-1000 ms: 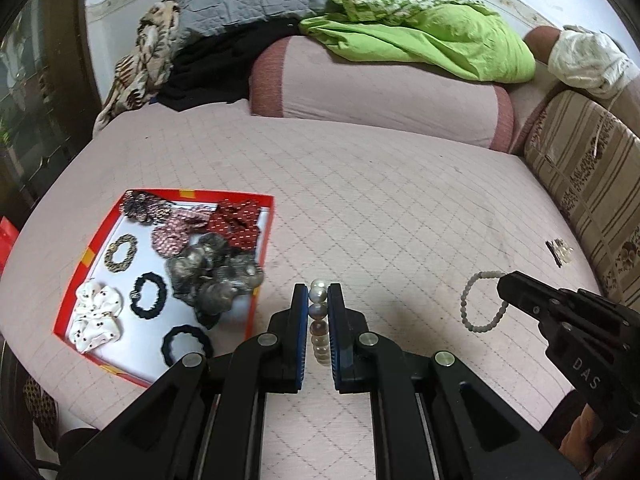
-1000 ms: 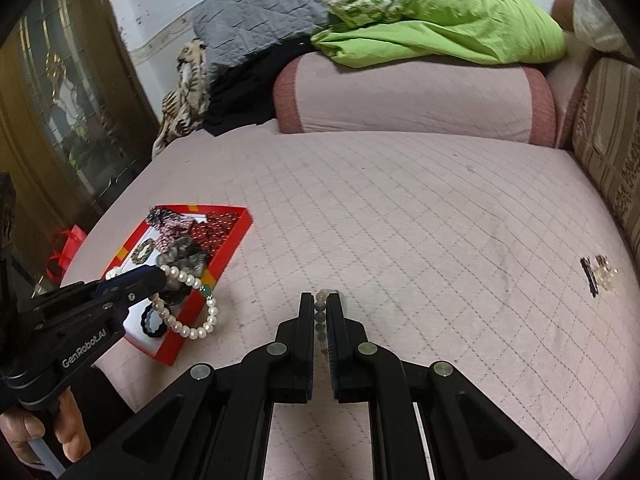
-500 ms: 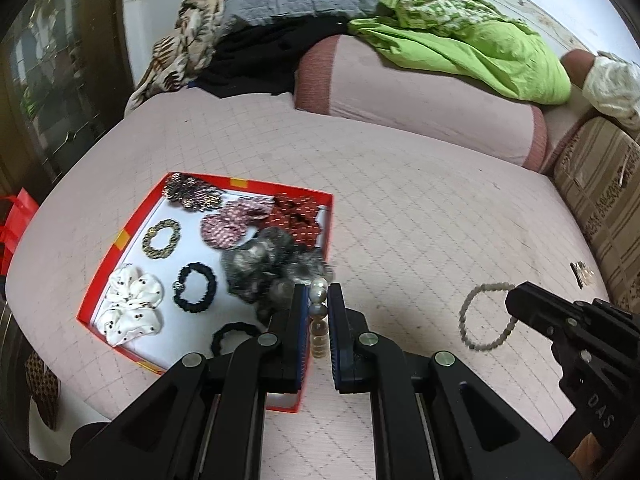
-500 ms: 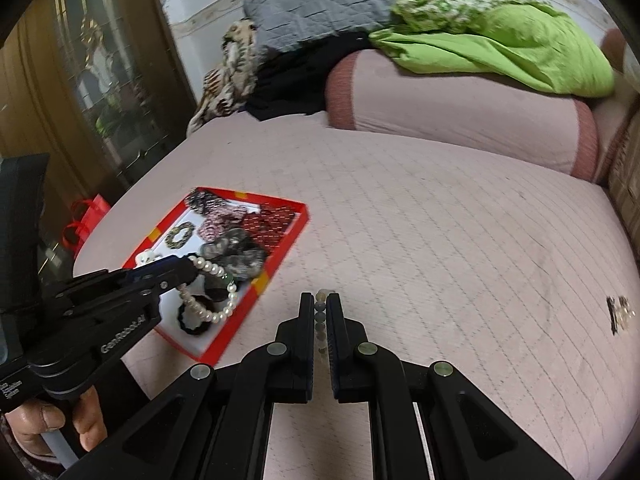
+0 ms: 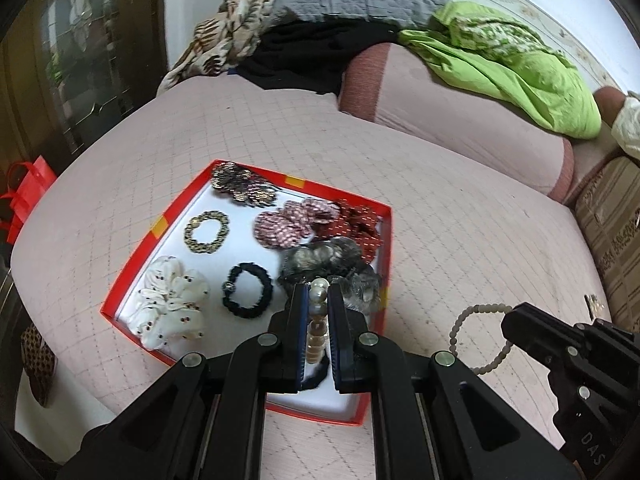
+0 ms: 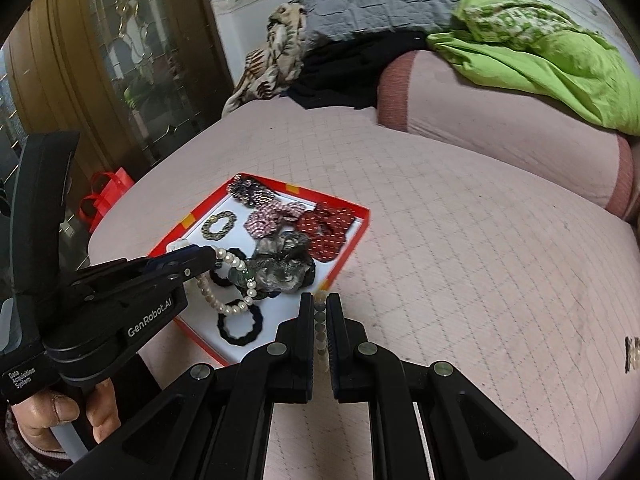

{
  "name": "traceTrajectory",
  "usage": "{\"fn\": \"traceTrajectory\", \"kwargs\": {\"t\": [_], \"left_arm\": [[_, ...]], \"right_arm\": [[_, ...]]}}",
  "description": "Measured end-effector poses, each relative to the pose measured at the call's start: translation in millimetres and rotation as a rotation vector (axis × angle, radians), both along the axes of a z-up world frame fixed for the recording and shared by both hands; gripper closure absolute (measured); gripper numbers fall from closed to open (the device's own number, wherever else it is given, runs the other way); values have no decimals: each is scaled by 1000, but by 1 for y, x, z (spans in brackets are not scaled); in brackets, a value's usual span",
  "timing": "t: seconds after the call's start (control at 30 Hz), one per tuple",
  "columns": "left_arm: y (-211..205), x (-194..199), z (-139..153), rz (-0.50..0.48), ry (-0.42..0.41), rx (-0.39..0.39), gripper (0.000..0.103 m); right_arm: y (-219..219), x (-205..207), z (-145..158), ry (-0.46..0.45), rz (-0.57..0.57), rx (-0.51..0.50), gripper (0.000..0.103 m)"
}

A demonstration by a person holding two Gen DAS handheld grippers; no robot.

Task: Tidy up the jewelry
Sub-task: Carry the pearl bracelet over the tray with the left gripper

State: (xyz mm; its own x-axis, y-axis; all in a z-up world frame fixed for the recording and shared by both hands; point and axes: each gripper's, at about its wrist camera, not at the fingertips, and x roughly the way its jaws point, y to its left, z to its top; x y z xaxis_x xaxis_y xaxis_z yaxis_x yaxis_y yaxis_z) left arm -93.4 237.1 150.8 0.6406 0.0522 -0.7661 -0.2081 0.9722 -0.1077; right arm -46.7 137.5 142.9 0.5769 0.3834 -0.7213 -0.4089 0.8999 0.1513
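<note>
Now, from your left wrist view, your left gripper (image 5: pixel 318 312) is clamped nearly closed on a pearl bracelet (image 5: pixel 318 300), its beads stacked between the jaws, and it hangs over the near right part of the red tray (image 5: pixel 160 228). Inside that tray lie scrunchies and hair ties: a white one (image 5: pixel 172 304), a black tie (image 5: pixel 248 290), a gold ring (image 5: pixel 207 232), red ones (image 5: pixel 352 224) and a grey one (image 5: pixel 332 260) just under the pearls. To the right, your right gripper (image 5: pixel 516 322) carries a bead bracelet (image 5: pixel 476 340) above the bed (image 5: pixel 460 240), outside the tray. From your right wrist view, the right gripper (image 6: pixel 320 312) is fully closed on that bead strand (image 6: pixel 320 328), pinched thin between the jaws, near the tray's corner (image 6: pixel 344 264) but not yet over it. Your left gripper (image 6: pixel 204 258) shows there with the pearl loop (image 6: pixel 224 288) dangling above the tray. Judging by this, most pieces are already sorted; both bracelets remain to be set down, and a small item (image 6: pixel 631 354) lies far right on the bed, likely left to fetch.
</note>
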Motion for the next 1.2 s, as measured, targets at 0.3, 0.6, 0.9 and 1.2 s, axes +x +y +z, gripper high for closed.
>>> {"fn": "traceTrajectory", "kwargs": {"t": [0.3, 0.6, 0.9, 1.2], "left_arm": [[32, -1, -5, 56, 6, -19, 94], [51, 1, -6, 78, 10, -30, 94], [62, 8, 6, 67, -9, -31, 94], [93, 19, 26, 64, -38, -102, 94]], "right_arm": [[30, 5, -3, 13, 51, -5, 96], [44, 7, -5, 23, 79, -6, 96], [46, 13, -4, 35, 91, 22, 96], [47, 29, -1, 69, 87, 96, 96]]}}
